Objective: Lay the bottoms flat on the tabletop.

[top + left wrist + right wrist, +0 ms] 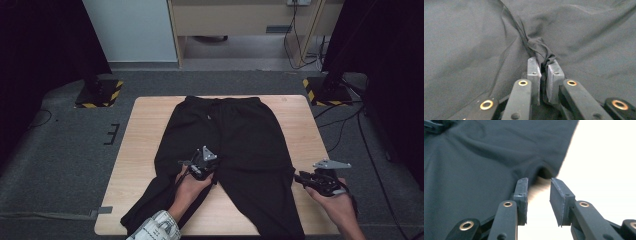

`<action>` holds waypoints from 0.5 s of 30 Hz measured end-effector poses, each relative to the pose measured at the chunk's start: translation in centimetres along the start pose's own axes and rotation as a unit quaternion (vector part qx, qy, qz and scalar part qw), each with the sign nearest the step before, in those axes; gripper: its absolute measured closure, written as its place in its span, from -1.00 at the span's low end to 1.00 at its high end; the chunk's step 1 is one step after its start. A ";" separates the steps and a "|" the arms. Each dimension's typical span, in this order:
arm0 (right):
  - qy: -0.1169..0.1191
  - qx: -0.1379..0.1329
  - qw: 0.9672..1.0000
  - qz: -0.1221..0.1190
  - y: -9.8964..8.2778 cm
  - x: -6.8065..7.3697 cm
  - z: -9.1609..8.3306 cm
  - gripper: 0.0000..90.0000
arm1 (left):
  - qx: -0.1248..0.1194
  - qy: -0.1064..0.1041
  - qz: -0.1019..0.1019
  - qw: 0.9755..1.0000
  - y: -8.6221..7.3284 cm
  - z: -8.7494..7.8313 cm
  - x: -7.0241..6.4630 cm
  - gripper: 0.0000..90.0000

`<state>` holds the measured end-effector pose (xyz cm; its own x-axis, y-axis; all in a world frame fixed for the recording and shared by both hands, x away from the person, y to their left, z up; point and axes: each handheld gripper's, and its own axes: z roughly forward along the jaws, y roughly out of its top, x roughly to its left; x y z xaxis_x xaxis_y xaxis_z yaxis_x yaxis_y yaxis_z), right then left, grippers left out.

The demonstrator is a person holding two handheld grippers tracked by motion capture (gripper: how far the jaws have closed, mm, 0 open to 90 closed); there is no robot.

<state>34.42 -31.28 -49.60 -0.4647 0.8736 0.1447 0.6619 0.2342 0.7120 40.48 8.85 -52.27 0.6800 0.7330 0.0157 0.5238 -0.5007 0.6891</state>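
A pair of black trousers (235, 140) lies flat on the wooden table (145, 125), waistband at the far side, legs running toward me. My left gripper (202, 167) rests at the crotch, where the legs split. Its pads pinch a bunched fold of the black fabric (541, 50). My right gripper (300, 177) hovers at the outer edge of the right leg, near the table's right side. Its jaws stand apart with nothing between them, and the trouser edge (544, 170) lies slightly lifted just ahead of the fingertips.
Grey carpet surrounds the table. Two stands with yellow-black striped bases (100, 92) (325, 90) flank the far corners, and cables (350, 125) run along the floor at the right. A wooden cabinet (240, 20) stands behind. Bare wood shows on either side of the trousers.
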 end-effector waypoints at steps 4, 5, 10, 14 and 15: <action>-0.007 0.016 1.000 0.000 -1.2 -0.5 0.1 0.50 | -0.002 -0.001 0.000 1.000 0.0 0.1 0.0 0.83; -0.009 0.018 1.000 -0.001 -1.4 -0.5 0.3 0.47 | -0.002 -0.001 0.000 1.000 0.0 0.1 0.0 0.83; 0.009 0.014 1.000 -0.014 -1.8 0.4 1.4 0.34 | -0.006 -0.002 0.002 1.000 -0.1 0.1 -0.1 0.83; 0.029 0.001 0.999 -0.017 -1.6 1.4 2.1 0.23 | -0.008 -0.004 0.002 1.000 -0.1 0.1 -0.1 0.82; 0.029 0.001 0.999 -0.017 -1.6 1.4 2.1 0.23 | -0.008 -0.004 0.002 1.000 -0.1 0.1 -0.1 0.82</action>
<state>33.94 -29.56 -51.97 -0.5191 0.8396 0.1602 0.6467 0.2633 0.7159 40.39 8.76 -52.45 0.6860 0.7275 0.0129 0.5131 -0.4962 0.7004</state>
